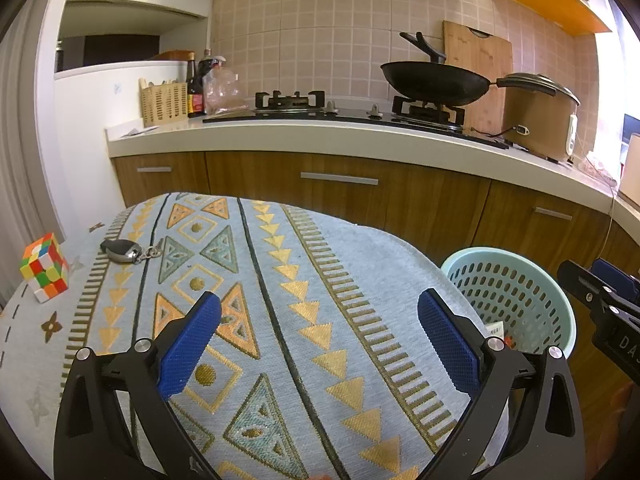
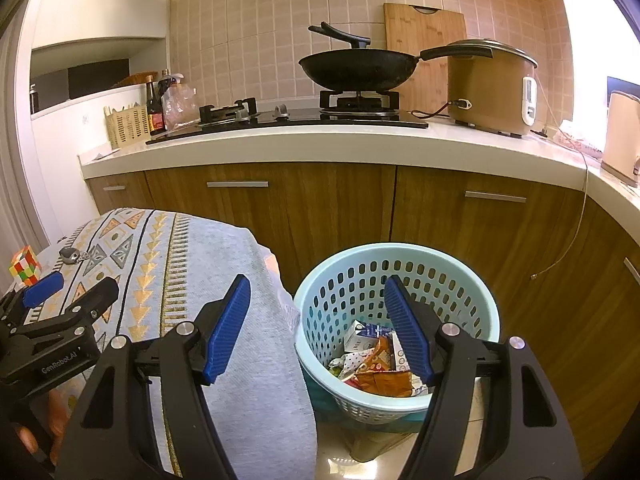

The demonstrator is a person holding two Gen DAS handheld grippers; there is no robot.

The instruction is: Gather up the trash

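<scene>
A light blue perforated basket (image 2: 472,300) stands on the floor right of the table; it also shows in the left wrist view (image 1: 516,292). Crumpled wrappers and small cartons (image 2: 376,364) lie inside it. My right gripper (image 2: 316,300) is open and empty, hovering above the basket's left rim. My left gripper (image 1: 318,308) is open and empty above the patterned tablecloth (image 1: 280,280). The left gripper also shows at the left edge of the right wrist view (image 2: 60,292), and the right gripper at the right edge of the left wrist view (image 1: 600,304).
A Rubik's cube (image 1: 44,272) and a car key (image 1: 120,250) lie at the table's far left. Behind are wooden cabinets (image 1: 340,192), a counter with a stove, a black wok (image 1: 436,82), a rice cooker (image 1: 536,120) and a cutting board.
</scene>
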